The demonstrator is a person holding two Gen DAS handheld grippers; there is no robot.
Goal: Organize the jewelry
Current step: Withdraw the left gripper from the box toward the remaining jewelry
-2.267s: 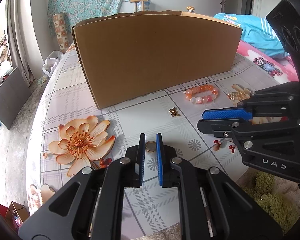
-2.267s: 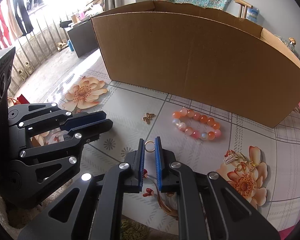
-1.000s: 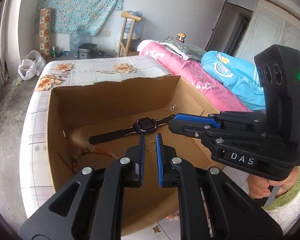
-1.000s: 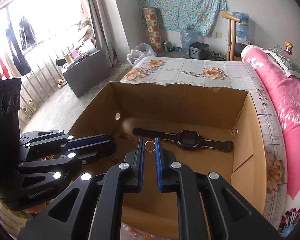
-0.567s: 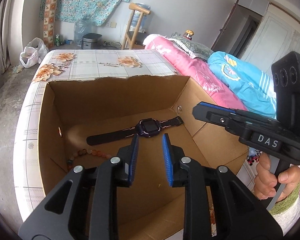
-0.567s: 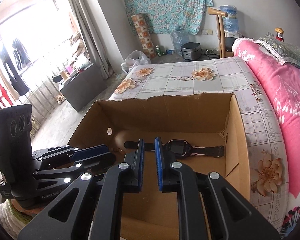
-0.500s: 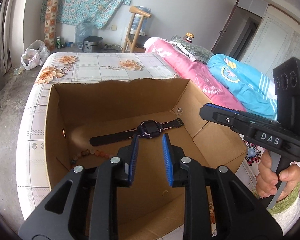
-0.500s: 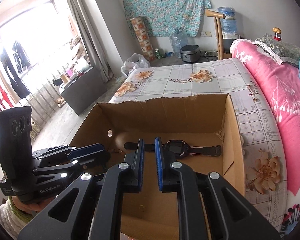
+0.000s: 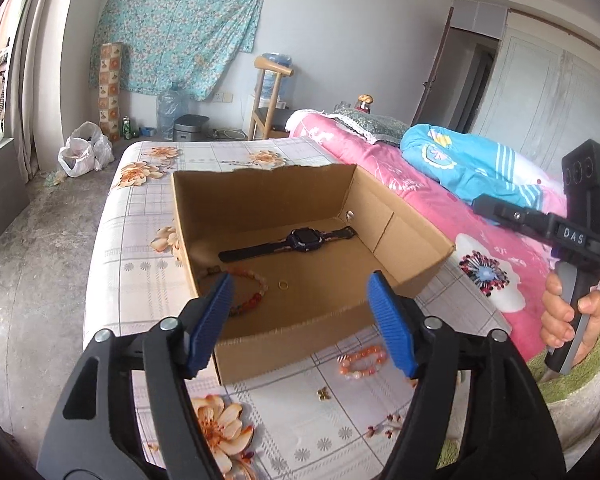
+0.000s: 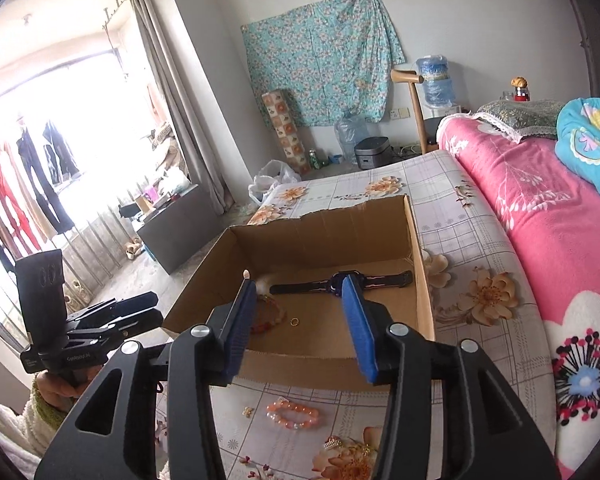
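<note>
- Presently, both grippers hang above the near edge of the cardboard box (image 9: 400, 240), each with nothing between its jaws — the step in hand reads as the release after a drop-off.
- Left gripper (image 9: 300, 322): jaws opening, already wide, blue pads clear of everything; no jewelry between them.
- Right gripper (image 10: 300, 322): jaws opening, about half apart, likewise empty. In the left view only its body shows, held in the person's right hand (image 9: 572, 316).
- Gold ring (image 9: 283, 285): lies loose on the box floor, near the front wall, below and beyond the left jaws, well apart from both pads. The right view shows a ring (image 10: 293, 322) in the same region; whether a second ring lies there cannot be told.
- Already in the box: a dark watch (image 9: 306, 239) stretched across the back, and a beaded strand (image 9: 252, 292) just left of the ring.
- Still outside, on the flowered tabletop (image 9: 140, 240) in front of the box: a pink bead bracelet (image 9: 362, 362), a small butterfly charm (image 9: 322, 392), and a gold cluster (image 10: 350, 446) seen only in the right view.
- Next move, as judged — lower one gripper to the tabletop in front of the box and line the open jaws around the bracelet or the charm. The charm is tiny and flat, so it calls for a careful pinch.
</note>
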